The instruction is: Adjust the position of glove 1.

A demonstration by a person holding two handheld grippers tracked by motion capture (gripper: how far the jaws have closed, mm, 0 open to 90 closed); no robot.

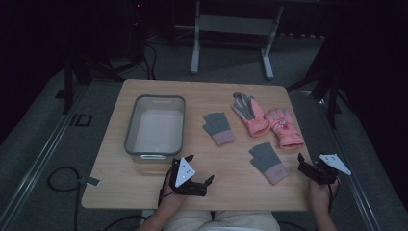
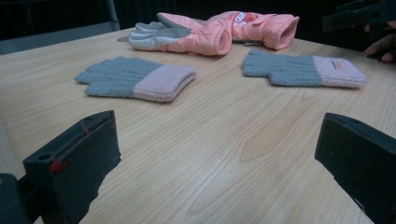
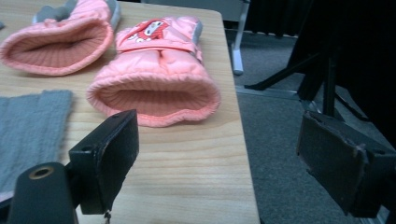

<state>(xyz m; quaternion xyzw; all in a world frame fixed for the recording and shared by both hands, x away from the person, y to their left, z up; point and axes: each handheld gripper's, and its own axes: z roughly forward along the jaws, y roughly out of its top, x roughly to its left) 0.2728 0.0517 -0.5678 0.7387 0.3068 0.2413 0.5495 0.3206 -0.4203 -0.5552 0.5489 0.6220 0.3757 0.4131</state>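
Risk: our right gripper (image 1: 308, 169), wide and empty like the left gripper (image 1: 199, 169), could nudge the pink glove (image 3: 154, 81) off the table (image 1: 144, 183) edge.

The tabletop (image 1: 144, 187) is pale wood with a fine, streaked grain. On it, left of the gloves, the bin (image 1: 131, 126) has grey walls and a whitish, translucent floor. The knitted glove nearest the bin (image 1: 218, 127) is grey with a dusty pink cuff; the second knitted glove (image 1: 268, 162), to its right and closer to the person, has the same grey and pink, plus a small pink label on the cuff. The two padded gloves are salmon pink: one (image 1: 250, 114) shows a grey palm and pale grey fingers, the other (image 1: 285, 127) a red-and-white cartoon print. Each tool, left (image 1: 201, 170) and right (image 1: 308, 161), is black with a light grey three-cornered plate.
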